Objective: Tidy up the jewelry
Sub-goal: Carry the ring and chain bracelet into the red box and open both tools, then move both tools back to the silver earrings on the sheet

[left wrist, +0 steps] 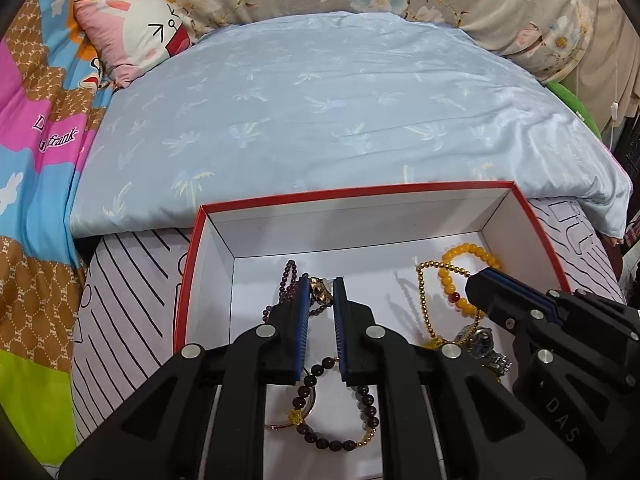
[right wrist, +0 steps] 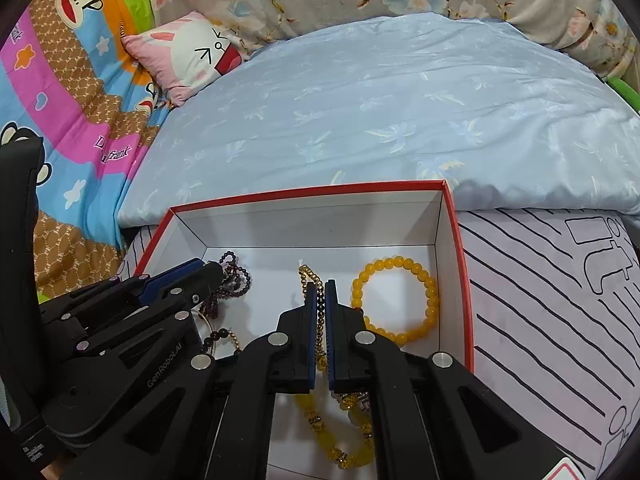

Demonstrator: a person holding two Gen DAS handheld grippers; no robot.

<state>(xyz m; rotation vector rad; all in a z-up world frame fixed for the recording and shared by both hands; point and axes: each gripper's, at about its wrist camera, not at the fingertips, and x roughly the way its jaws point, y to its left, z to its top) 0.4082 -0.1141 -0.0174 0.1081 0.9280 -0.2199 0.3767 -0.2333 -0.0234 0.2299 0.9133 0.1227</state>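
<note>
A red-rimmed white box (left wrist: 208, 216) (right wrist: 452, 216) holds the jewelry. My left gripper (left wrist: 321, 284) is inside it, its jaws a little apart around a gold pendant (left wrist: 320, 292) of a dark bead necklace (left wrist: 290, 280); whether they press on it I cannot tell. A dark bead bracelet (left wrist: 336, 412) lies under it. My right gripper (right wrist: 319, 286) is shut on a gold bead chain (right wrist: 320, 312); it also shows in the left wrist view (left wrist: 486, 274). A yellow bead bracelet (right wrist: 394, 300) (left wrist: 460, 276) lies at the right. A silver watch (left wrist: 484, 344) lies near the front.
The box rests on a lilac striped cushion (right wrist: 552, 300) on a bed. A pale blue quilt (left wrist: 320, 112) lies behind it, a pink rabbit pillow (left wrist: 136, 36) at the far left, and a colourful cartoon blanket (left wrist: 36, 160) along the left. More yellow beads (right wrist: 340, 440) lie below my right gripper.
</note>
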